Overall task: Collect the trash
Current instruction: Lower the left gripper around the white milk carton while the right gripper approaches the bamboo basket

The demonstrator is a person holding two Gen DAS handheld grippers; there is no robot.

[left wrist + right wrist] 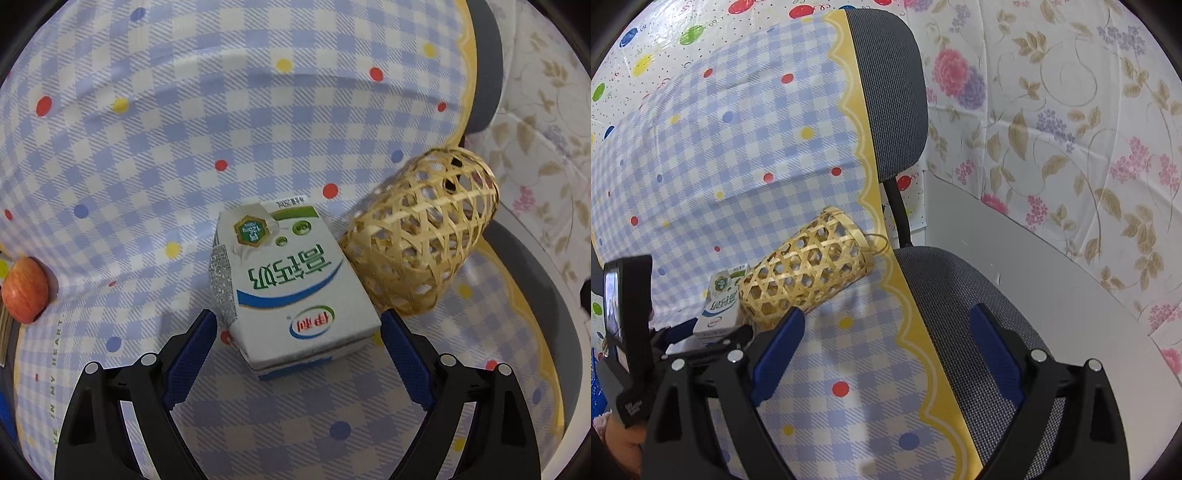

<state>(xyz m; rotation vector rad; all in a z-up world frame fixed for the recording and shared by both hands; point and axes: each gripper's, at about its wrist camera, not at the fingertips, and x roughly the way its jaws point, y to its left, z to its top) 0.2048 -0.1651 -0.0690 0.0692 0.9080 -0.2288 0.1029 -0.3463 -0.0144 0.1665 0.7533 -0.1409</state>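
1. lying flat on the checked cloth (155,155) over the chair seat, the milk carton (291,291) sits near the cloth's yellow scalloped edge, its far side touching the tipped woven bamboo basket (421,236).
2. left gripper (299,332): fingers wide, blue pads standing either side of the carton's near end, neither pad visibly pressing on it; carton not yet held.
3. right gripper (886,328): fingers wide and empty, over bare cloth near the yellow edge, with the basket (809,269) just beyond its left finger and the carton (718,314) further left.
4. handling, judged: small paperboard carton, probably light if drained; walls stiff at the folded edges, soft in the broad faces; coated print likely a bit slick.
5. where to take hold: across the two narrow side walls, near the folded end seam, with moderate squeeze, since hard pressure could buckle it or push out leftover milk.
6. risk: closing may nudge the carton against the basket, which looks light and free to roll.
7. apple (24,291) sits at the left edge, well apart.
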